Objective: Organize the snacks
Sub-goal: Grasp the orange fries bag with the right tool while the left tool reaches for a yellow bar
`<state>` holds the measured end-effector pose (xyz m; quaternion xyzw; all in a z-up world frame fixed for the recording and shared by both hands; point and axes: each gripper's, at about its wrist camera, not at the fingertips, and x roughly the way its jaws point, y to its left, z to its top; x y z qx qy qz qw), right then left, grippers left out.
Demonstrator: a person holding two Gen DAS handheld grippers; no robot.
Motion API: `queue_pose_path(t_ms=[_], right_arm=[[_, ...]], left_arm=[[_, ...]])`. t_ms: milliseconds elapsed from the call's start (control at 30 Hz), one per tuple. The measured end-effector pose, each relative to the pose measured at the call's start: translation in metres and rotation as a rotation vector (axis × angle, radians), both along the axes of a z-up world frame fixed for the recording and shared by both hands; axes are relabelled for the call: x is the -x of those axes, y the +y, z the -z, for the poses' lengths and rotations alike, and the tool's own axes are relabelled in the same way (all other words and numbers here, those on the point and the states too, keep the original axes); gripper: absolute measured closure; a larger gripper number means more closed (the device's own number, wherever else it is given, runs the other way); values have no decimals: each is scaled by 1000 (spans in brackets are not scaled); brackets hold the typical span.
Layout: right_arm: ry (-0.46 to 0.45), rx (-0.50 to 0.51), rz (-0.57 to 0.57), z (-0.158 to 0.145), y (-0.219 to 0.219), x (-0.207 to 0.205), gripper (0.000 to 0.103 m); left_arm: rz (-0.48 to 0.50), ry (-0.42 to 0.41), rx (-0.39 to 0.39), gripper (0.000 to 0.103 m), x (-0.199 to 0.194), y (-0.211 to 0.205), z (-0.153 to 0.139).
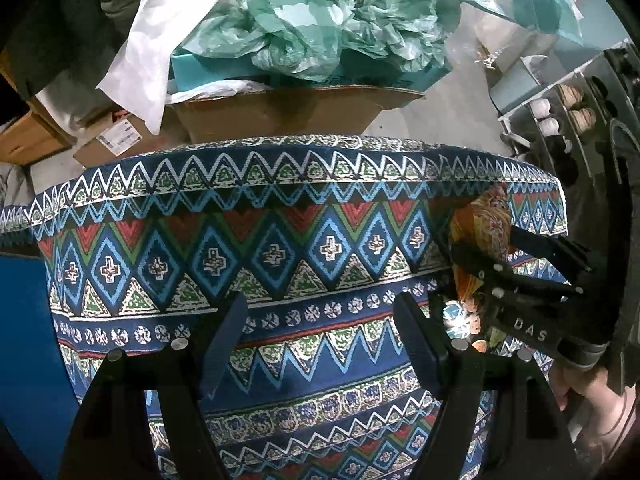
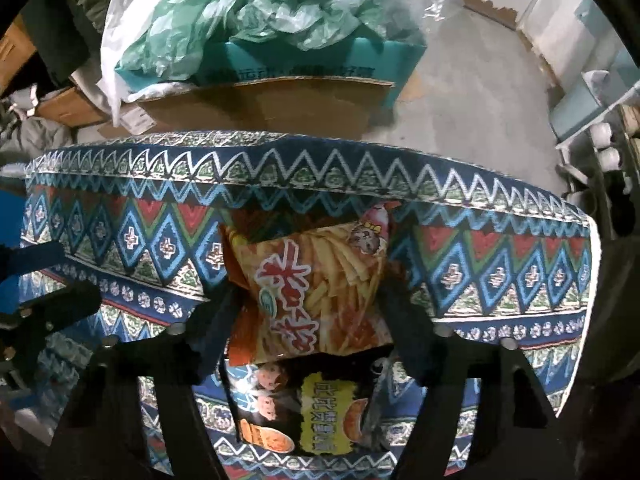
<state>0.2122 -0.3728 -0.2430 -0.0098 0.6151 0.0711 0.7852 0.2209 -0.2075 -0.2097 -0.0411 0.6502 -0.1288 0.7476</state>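
Note:
An orange snack bag printed with fries lies on the patterned tablecloth. My right gripper points down over it, and its fingers press against both sides of the bag. A black snack bag lies just nearer, partly under the orange one. In the left wrist view the right gripper and the orange snack bag show at the right. My left gripper hangs open over the bare tablecloth with nothing between its fingers.
Beyond the table's far edge stands a cardboard box with a teal box and crumpled green plastic bags on top. A white plastic bag hangs at its left. A shelf with cups stands at the right.

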Motion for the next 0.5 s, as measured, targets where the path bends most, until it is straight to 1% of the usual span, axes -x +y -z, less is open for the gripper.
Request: queue_pose_path(t_ms=[67,167,200,333,400,433,500], right_arm=[[-21,-11,6,-8,-5,2,48],[-45,-6,24,-20,-14,5,49],[-44,-11,34,-22,-18,6,68],[-30,-5,75,-26,-37,10,68],[-6,22,84,-23,-47,15,68],[9,20,88,-20,-52,19,68],[34,18,103,-17,-60,23,68]], left_arm=[[10,-8,3,26,2,-3,-4],[26,-18,4,26,6,-11,-9],[31,-17,5,26,8,-13,-10],[60,-9,12,26,15,-29,-14],[67,-4,23,24,20,-37,-15],[69,-4,26,21,21,-41,-15],[75,-6,24,20,25,-49,-15]])
